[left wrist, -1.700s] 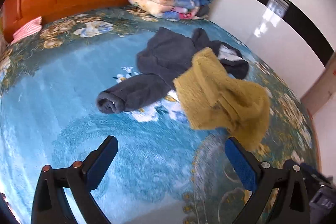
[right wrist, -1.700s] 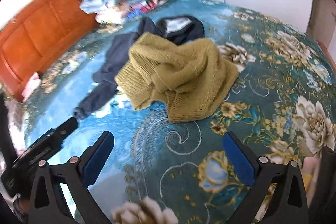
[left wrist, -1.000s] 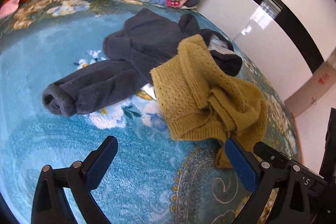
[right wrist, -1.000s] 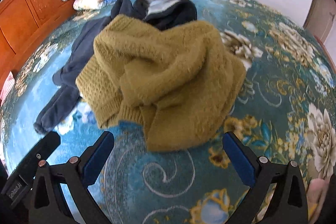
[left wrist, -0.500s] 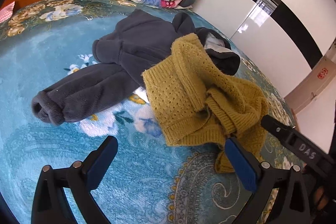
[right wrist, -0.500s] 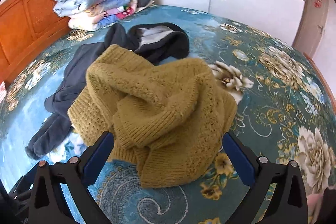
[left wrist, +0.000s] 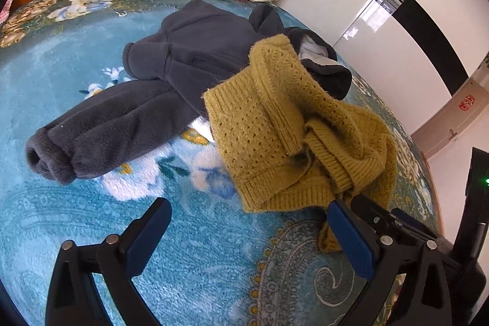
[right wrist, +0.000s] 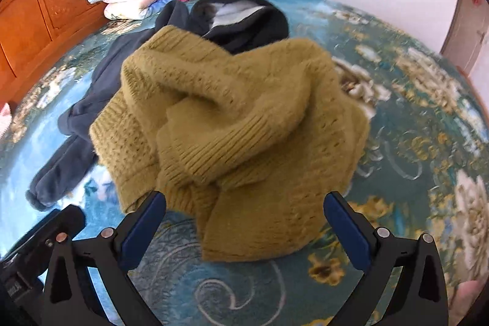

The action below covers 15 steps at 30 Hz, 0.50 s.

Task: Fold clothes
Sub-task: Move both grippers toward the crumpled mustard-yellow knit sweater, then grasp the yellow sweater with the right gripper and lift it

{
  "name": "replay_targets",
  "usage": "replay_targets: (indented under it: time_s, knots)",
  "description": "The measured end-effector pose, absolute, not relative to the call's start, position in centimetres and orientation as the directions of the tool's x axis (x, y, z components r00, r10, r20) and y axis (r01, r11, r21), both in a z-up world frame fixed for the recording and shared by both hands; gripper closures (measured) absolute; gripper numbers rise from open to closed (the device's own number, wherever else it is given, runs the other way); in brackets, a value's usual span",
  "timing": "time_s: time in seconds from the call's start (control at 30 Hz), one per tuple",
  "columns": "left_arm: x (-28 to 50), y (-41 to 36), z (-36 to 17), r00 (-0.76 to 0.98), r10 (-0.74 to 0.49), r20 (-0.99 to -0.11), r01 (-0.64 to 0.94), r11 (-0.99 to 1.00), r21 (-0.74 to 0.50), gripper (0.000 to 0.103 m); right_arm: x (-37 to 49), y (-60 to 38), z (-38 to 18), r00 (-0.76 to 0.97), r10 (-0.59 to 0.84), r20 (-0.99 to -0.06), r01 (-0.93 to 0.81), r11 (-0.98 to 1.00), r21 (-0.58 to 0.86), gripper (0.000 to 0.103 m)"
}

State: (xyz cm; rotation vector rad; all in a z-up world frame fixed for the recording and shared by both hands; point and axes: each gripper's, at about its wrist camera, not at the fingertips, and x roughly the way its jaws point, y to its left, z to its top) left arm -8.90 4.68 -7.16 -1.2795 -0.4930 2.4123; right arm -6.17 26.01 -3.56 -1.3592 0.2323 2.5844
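Mustard sweater (right wrist: 232, 124) lies crumpled on the bed (right wrist: 412, 118), just ahead of my right fingers (right wrist: 348, 229). Both grippers, left (left wrist: 247, 237) and right (right wrist: 244, 226), gape empty. I'm at the reach; next I must pinch a hem edge.

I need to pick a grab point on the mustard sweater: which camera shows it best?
The right wrist view: the mustard sweater fills the frame centre, straight ahead of the open right gripper, though slightly blurred. The left wrist view shows it sharper but off to the right, its near edge partly hidden behind a gripper finger.
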Motion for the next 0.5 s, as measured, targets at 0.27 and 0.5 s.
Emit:
replay_targets:
  time_s: [0.27,0.5]
  knots:
    - [-9.8,3.5,-8.3,-0.507,0.458,-0.730,-0.066,-0.865,-0.497,0.000,-7.3,25.3,-3.1,-0.562,0.091,-0.822,-0.221,-0.974,0.043,0.000]
    - [-10.2,2.2,-8.9,-0.491,0.463,-0.738,-0.001,-0.848,-0.531,0.000,-11.1,23.9,-3.9,-0.535,0.125,-0.836,-0.184,-0.983,-0.029,0.000]
